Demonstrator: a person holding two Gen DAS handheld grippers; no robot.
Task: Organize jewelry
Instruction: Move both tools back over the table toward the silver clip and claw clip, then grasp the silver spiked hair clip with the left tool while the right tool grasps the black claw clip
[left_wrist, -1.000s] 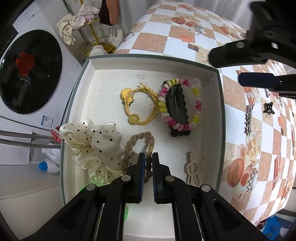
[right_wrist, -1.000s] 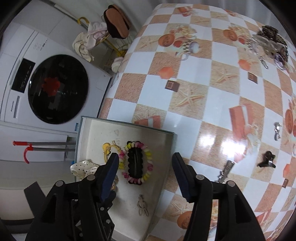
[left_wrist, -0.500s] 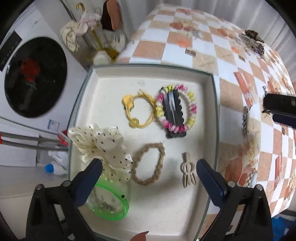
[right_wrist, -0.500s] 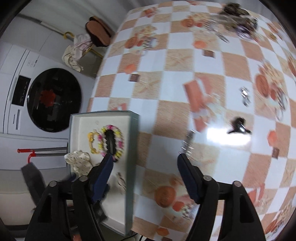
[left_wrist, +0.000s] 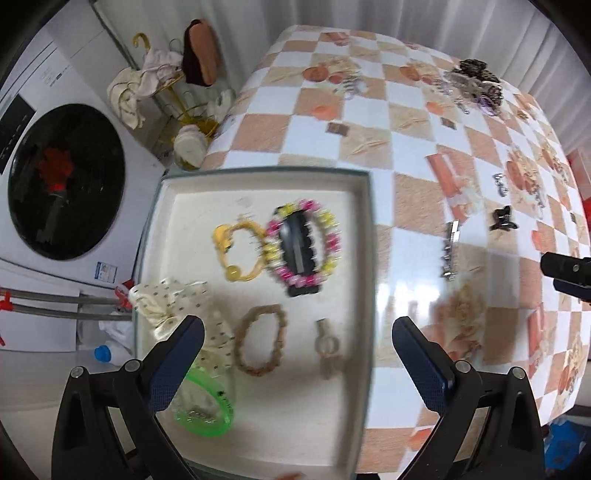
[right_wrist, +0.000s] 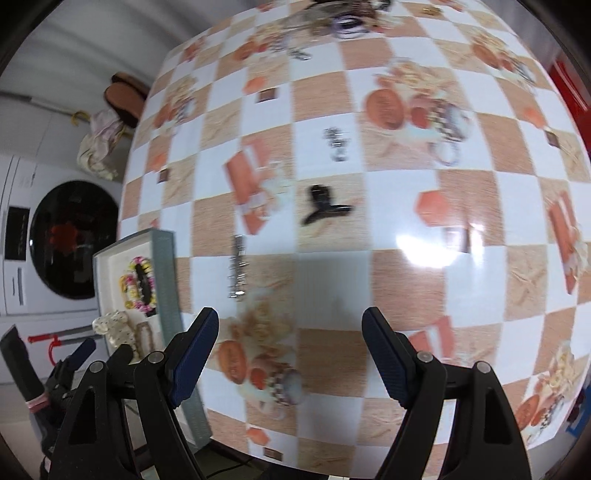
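Observation:
A grey-rimmed white tray (left_wrist: 369, 236) holds a brown braided hair tie (left_wrist: 260, 345), a beige clip (left_wrist: 327, 347), a yellow hair tie (left_wrist: 236, 251), a pink-yellow bead bracelet (left_wrist: 306, 243) around a black clip, a dotted scrunchie (left_wrist: 173, 306) and a green bangle (left_wrist: 207, 413). My left gripper (left_wrist: 295, 365) is open and empty above the tray. My right gripper (right_wrist: 291, 354) is open and empty over the checkered table. A black claw clip (right_wrist: 323, 208) and a silver hair clip (right_wrist: 236, 267) lie on the table ahead of it; both also show in the left wrist view, claw clip (left_wrist: 502, 219), silver clip (left_wrist: 450, 251).
A small silver piece (right_wrist: 336, 142) lies further back. A heap of jewelry (left_wrist: 474, 83) sits at the table's far edge. A washing machine (left_wrist: 62, 177) and a rack with cloths (left_wrist: 155, 81) stand left of the table. The tray (right_wrist: 166, 280) sits at the table's left edge.
My left gripper opened, let go of the brown braided hair tie in the tray and pulled back up. My right gripper swung right over the table toward the loose clips.

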